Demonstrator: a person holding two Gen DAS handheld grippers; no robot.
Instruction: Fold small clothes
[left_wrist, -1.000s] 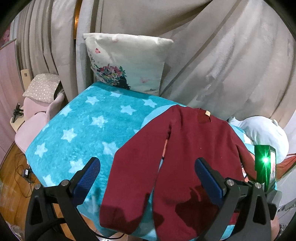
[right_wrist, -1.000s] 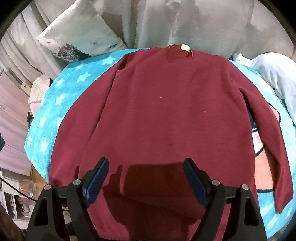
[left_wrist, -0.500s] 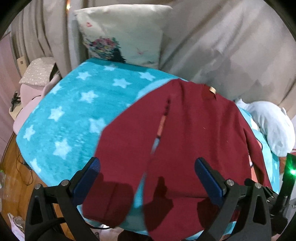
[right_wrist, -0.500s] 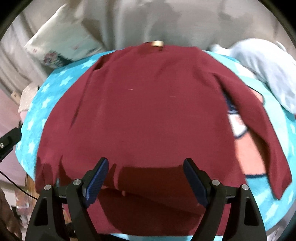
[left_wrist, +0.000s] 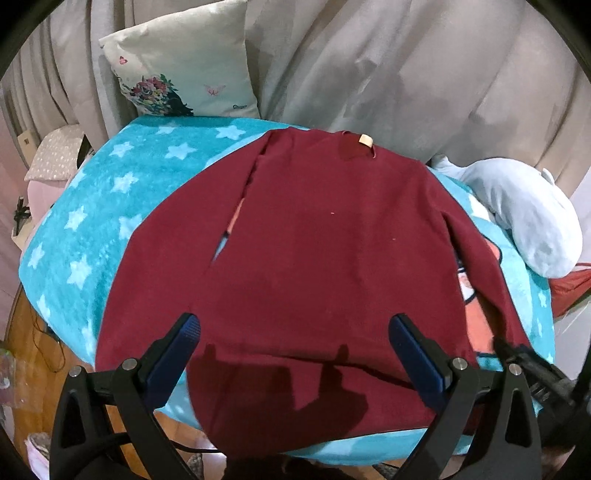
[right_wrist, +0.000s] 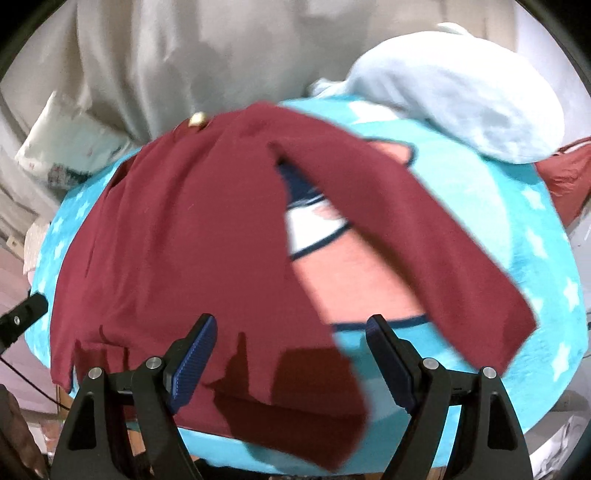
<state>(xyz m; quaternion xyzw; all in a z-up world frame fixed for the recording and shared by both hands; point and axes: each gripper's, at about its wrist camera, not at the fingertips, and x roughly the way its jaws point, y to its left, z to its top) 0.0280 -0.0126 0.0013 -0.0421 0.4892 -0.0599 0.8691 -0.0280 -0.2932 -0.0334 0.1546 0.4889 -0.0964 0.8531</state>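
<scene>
Item: dark red long-sleeved top (left_wrist: 317, 258), spread flat and face down on the bed, neckline with a small tan label (left_wrist: 365, 140) at 12 o'clock, hem at 6 o'clock hanging to the near edge. Both sleeves lie angled outward from the shoulders, one toward 7 o'clock, the other (right_wrist: 406, 236) toward 5 o'clock, each parted from the body by a narrow gap.

Surface: turquoise blanket with white stars (left_wrist: 110, 206), carrying a cartoon print partly covered by the top.

Left hand-held gripper (left_wrist: 295, 350): blue-padded fingers set wide apart, holding nothing, poised above the hem.

Right hand-held gripper (right_wrist: 291, 350): fingers likewise spread, empty, above the hem's corner at the sleeve side; this view is motion-blurred.

Surroundings: cream cushion with a floral print (left_wrist: 181, 66) at 11 o'clock against beige curtains (left_wrist: 388, 66); pale blue plush pillow (left_wrist: 524, 218) at 2 o'clock, beside the blanket's edge; wooden floor (left_wrist: 26, 354) at 8 o'clock.
</scene>
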